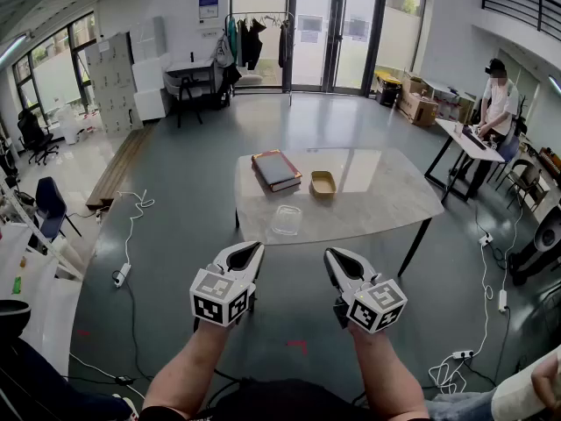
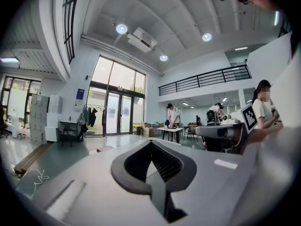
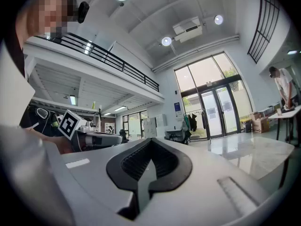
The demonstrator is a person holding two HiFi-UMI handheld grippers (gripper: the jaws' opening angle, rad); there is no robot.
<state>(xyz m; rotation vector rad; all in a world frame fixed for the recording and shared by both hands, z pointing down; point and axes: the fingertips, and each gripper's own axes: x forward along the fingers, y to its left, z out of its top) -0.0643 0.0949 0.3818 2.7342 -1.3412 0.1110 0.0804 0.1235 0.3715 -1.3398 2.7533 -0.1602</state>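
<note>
Both grippers are held low over the grey floor, short of a marble-topped table (image 1: 386, 204). My left gripper (image 1: 247, 251) is shut with nothing in it, and its pads meet in the left gripper view (image 2: 151, 147). My right gripper (image 1: 338, 258) is likewise shut and empty, jaws pressed together (image 3: 150, 145). On the table lie a stack of books (image 1: 276, 169), a small yellow tray (image 1: 323, 183) and a clear plastic container (image 1: 287, 219) near the front edge. The container is the nearest thing to both grippers, well apart from them.
Cables and power strips (image 1: 122, 274) (image 1: 462, 355) trail on the floor left and right. A person (image 1: 498, 99) stands at a desk (image 1: 469, 143) at the right. An office chair (image 1: 48, 207) and wooden planks (image 1: 118, 169) sit left; a clothes rack (image 1: 254, 38) and glass doors stand behind.
</note>
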